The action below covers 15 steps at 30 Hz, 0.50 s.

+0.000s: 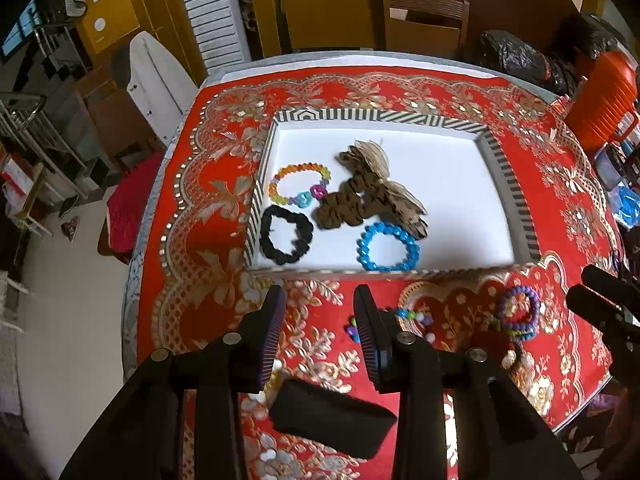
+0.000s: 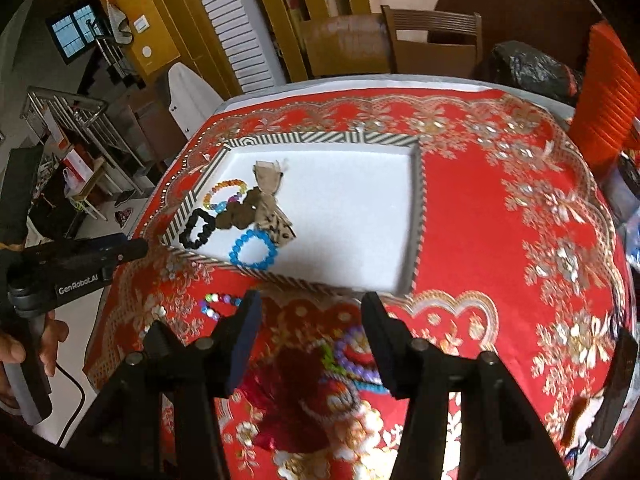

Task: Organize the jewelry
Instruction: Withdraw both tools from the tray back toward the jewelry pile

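A white tray with a striped rim (image 1: 360, 114) (image 2: 320, 136) holds an orange bead bracelet (image 1: 298, 184), a black scrunchie (image 1: 286, 240), a blue bead bracelet (image 1: 388, 248) and a brown spotted bow scrunchie (image 1: 372, 196). On the red cloth in front of it lie a multicolour bead bracelet (image 1: 412, 316) (image 2: 218, 304), a purple bead bracelet (image 1: 518, 312) (image 2: 352, 348) and a dark red scrunchie (image 2: 296, 400). My left gripper (image 1: 320, 312) hovers open and empty before the tray's near rim. My right gripper (image 2: 312, 320) is open and empty above the purple bracelet and red scrunchie.
A black block (image 1: 332, 420) lies on the cloth under my left gripper. An orange container (image 1: 604, 96) and black bags (image 1: 516, 56) crowd the table's right side. A wooden chair (image 1: 424, 16) stands behind. The table's left edge drops to the floor.
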Motion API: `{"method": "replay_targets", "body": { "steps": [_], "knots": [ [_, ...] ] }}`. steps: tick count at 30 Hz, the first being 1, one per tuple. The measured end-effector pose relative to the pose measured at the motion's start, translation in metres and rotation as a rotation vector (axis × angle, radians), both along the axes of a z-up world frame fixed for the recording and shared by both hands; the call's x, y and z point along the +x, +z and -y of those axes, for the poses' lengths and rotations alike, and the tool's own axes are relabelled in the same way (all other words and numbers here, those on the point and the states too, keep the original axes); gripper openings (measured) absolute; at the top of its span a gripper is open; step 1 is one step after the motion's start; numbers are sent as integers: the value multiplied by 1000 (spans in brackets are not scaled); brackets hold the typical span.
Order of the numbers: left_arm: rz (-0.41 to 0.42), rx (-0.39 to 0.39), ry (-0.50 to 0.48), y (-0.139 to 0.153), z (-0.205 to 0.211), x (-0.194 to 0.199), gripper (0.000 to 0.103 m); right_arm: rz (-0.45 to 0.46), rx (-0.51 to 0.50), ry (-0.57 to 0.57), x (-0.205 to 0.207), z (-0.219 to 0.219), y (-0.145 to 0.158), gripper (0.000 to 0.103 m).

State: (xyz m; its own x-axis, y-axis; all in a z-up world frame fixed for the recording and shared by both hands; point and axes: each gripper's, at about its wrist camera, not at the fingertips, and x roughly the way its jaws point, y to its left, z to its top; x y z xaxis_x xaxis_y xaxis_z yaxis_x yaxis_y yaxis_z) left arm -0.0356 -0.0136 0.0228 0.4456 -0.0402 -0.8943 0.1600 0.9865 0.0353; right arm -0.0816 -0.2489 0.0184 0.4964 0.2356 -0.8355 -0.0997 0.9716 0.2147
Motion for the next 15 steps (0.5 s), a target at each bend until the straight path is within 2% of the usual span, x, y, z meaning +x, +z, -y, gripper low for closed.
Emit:
{"method": "replay_targets", "body": {
  "steps": [15],
  "knots": [
    [13,-4,6,6,10,-33,10,-11,-17,-31,-36,28,-6,54]
  ]
}}
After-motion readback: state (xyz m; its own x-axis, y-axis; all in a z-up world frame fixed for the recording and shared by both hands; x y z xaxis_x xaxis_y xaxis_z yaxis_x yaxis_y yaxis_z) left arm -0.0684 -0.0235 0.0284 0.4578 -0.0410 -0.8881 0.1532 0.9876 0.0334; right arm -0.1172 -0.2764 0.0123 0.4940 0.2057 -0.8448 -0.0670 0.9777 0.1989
